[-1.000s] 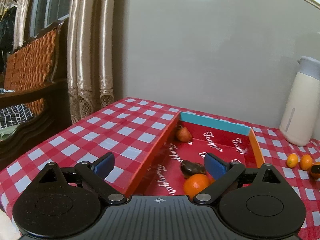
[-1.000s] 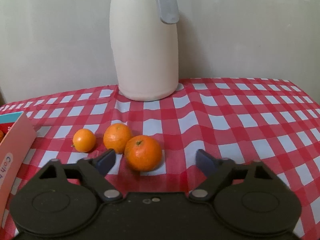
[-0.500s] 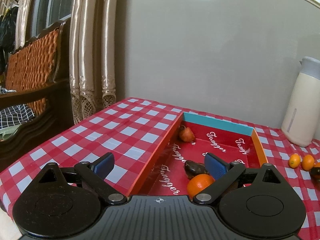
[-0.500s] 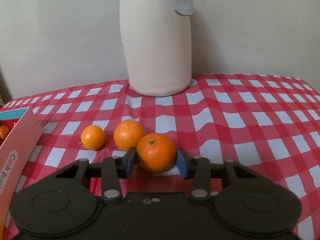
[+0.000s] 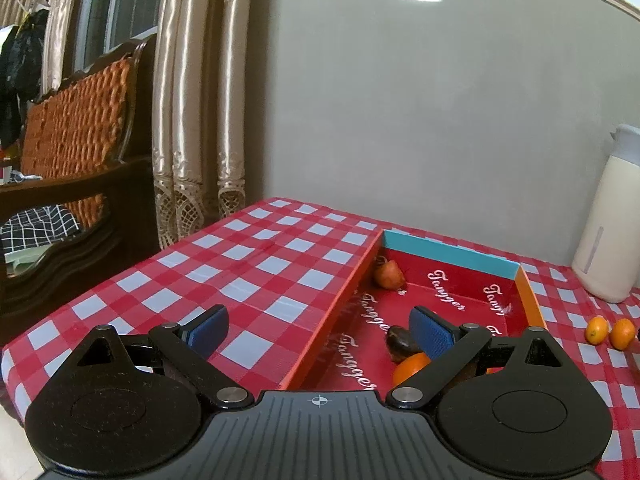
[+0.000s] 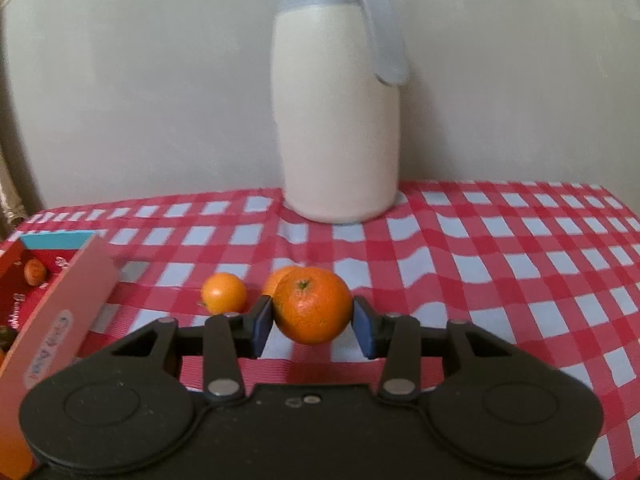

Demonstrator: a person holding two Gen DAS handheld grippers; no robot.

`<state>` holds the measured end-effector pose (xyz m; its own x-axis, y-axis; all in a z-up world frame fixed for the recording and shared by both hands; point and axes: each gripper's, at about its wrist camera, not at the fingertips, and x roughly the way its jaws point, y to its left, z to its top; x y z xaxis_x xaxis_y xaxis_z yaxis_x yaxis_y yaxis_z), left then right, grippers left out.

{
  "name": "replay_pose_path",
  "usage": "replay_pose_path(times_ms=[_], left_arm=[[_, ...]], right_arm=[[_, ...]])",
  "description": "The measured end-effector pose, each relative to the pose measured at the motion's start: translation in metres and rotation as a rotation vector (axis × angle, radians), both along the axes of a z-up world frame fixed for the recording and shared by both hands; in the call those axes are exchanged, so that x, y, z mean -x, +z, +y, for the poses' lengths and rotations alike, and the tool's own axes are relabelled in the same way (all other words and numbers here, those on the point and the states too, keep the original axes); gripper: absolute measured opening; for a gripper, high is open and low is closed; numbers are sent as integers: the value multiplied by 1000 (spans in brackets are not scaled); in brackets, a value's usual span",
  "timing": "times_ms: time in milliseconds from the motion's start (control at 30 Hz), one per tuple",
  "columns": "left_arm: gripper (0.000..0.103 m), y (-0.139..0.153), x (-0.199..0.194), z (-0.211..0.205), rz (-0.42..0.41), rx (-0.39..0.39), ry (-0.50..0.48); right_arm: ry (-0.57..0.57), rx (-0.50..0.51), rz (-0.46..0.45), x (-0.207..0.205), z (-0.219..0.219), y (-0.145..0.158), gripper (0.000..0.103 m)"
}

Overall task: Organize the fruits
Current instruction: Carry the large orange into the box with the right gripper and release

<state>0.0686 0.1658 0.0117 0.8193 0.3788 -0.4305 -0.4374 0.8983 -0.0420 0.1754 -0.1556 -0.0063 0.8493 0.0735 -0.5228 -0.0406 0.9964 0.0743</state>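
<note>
My right gripper is shut on an orange tangerine and holds it just above the checked cloth. Two smaller oranges lie on the cloth behind it; they also show at the far right of the left wrist view. My left gripper is open and empty, over the near left wall of the red box. In the box lie an orange, a dark fruit and a reddish fruit.
A cream thermos jug stands at the back against the wall, also in the left wrist view. The box's pink side wall is close on my right gripper's left. A wooden chair and curtains stand past the table's left edge.
My right gripper closed on the tangerine and lifted it slightly, moving left toward the box. My left gripper drew back a little and stayed open.
</note>
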Motion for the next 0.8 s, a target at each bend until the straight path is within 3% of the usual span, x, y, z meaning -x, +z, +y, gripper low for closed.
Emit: replay_pose_path(times_ms=[533, 800], left_arm=[[96, 2, 15, 28, -16, 16, 82], [96, 1, 24, 46, -19, 35, 127]], right_arm=[[152, -1, -59, 23, 54, 20, 41], [300, -42, -95, 37, 91, 28, 42]])
